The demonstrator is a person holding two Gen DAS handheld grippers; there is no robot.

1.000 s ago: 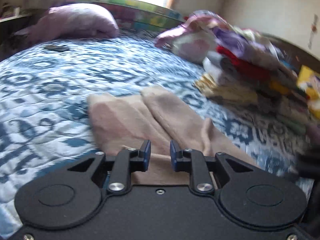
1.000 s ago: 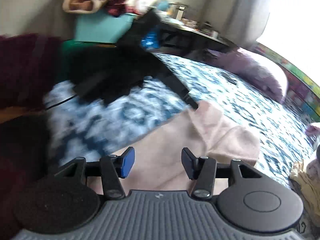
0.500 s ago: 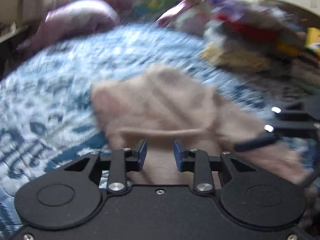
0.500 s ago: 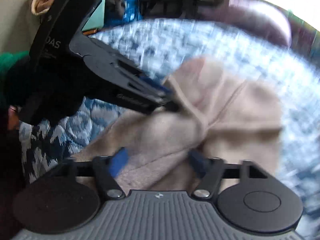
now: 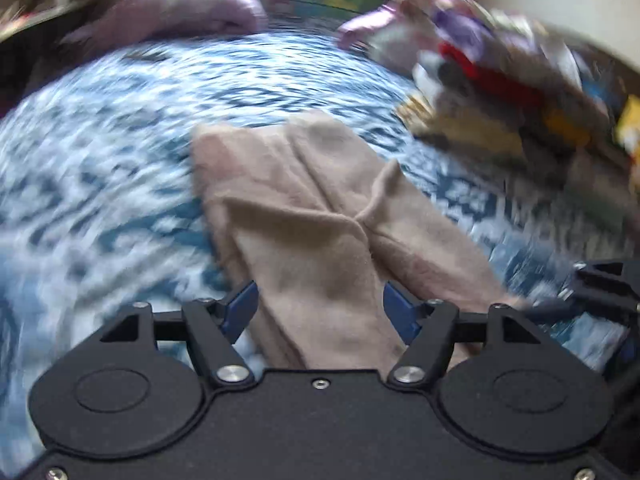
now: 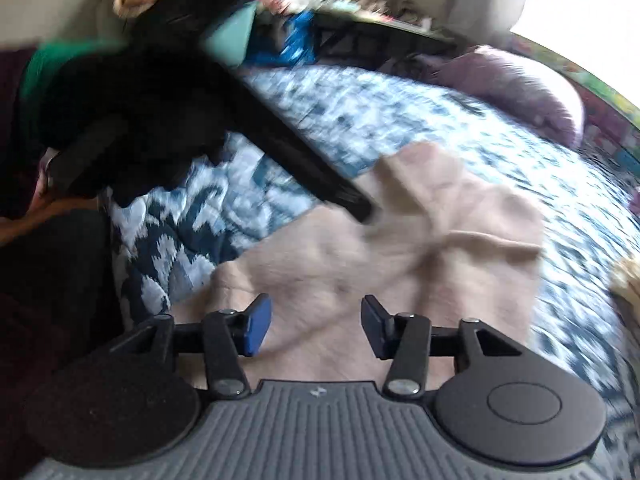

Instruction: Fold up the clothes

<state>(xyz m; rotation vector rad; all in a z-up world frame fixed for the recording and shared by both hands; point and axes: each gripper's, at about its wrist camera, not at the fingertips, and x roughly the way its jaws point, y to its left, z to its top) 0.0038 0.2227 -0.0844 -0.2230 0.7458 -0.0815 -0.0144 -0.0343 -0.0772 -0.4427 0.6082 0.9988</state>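
A beige garment (image 5: 320,216) lies folded on the blue and white patterned bedspread (image 5: 100,152). My left gripper (image 5: 320,312) is open, its blue-padded fingers apart on either side of the garment's near end, holding nothing. In the right wrist view the same garment (image 6: 420,248) lies ahead. My right gripper (image 6: 316,324) is open and empty just above the garment's near edge. The left gripper's black body (image 6: 280,144) reaches in from the left there, its tip over the garment. The right gripper also shows at the right edge of the left wrist view (image 5: 600,292).
A heap of mixed coloured clothes (image 5: 500,80) sits at the right of the bed. A purple pillow (image 5: 188,8) lies at the head. A cluttered dark desk (image 6: 380,36) and a teal box (image 6: 236,36) stand beyond the bed's left side.
My left gripper has opened wide from nearly closed. A flap of the beige garment now lies folded over its middle. Both views are blurred by motion.
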